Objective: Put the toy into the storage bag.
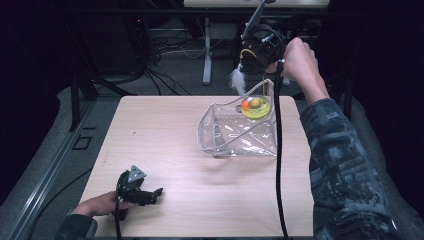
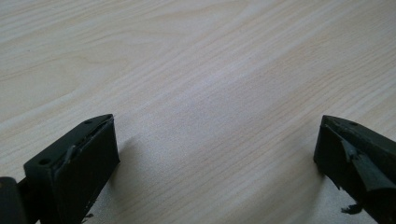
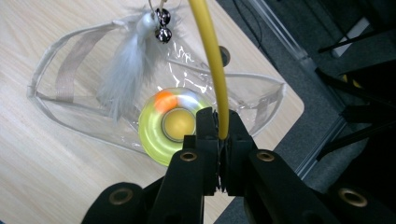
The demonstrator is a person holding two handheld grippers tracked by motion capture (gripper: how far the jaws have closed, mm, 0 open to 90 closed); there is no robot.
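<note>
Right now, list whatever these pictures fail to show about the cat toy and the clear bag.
- Yellow wand: its lower end is pinched between the right gripper fingers in the right gripper view, so the tip is hidden.
- Round yellow base: in the high view it is too small to tell whether it rests in the clear bag or hangs above it.
- Bells: the top edge of the right gripper view cuts off their attachment.

You have 1 pale wood-grain table (image 1: 200,200) in front of you. On its far right part lies 1 clear plastic bag (image 1: 240,135), mouth open. Your left gripper (image 1: 145,196) rests on the near left corner, well apart from the bag, bare wood between its spread jaws.
</note>
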